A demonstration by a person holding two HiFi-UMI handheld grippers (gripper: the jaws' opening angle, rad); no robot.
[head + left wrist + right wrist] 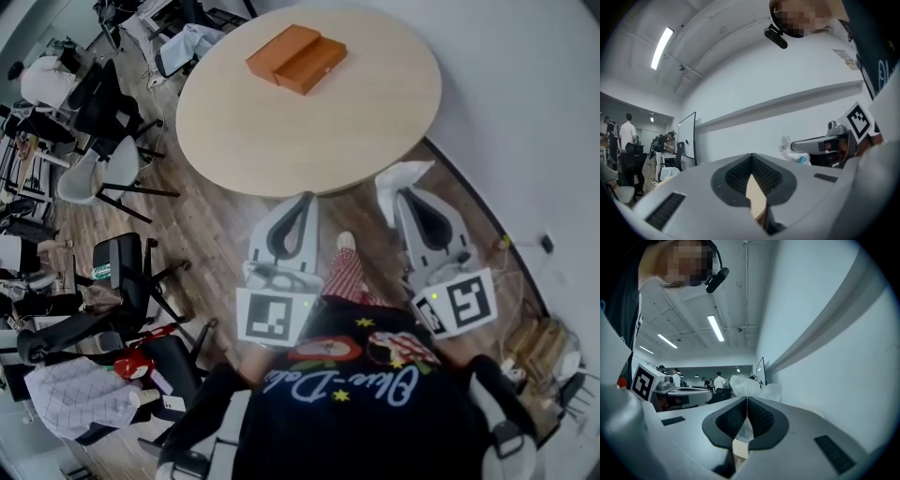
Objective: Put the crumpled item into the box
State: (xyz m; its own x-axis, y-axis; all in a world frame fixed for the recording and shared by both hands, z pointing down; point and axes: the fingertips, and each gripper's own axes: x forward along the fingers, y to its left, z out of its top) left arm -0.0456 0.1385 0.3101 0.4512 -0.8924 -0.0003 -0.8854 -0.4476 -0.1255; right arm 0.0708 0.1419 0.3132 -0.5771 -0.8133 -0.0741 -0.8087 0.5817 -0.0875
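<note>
Crumpled wad (403, 176), white and thin, is sticking out past the tips of the right gripper (397, 199), whose jaws are pressing together on it; the right gripper view is showing the wad (747, 385) bulging beyond the closed tips (746, 400). Wooden floor (216, 234) is spreading beneath the person, with a white wall (525, 112) running close along the right. A round, pale table (375, 112) is filling the upper middle, its near edge lying just ahead of both grippers. Chairs (112, 173) are crowding the left side, while cables (539, 244) are trailing at the wall's foot. An orange box (296, 58) is resting on the table's far part, well apart from the wad, and bare tabletop is stretching between it and the near edge. The left gripper (305, 199) is hanging beside the right one with its jaws meeting at the tips (751, 157) and nothing held between them.
</note>
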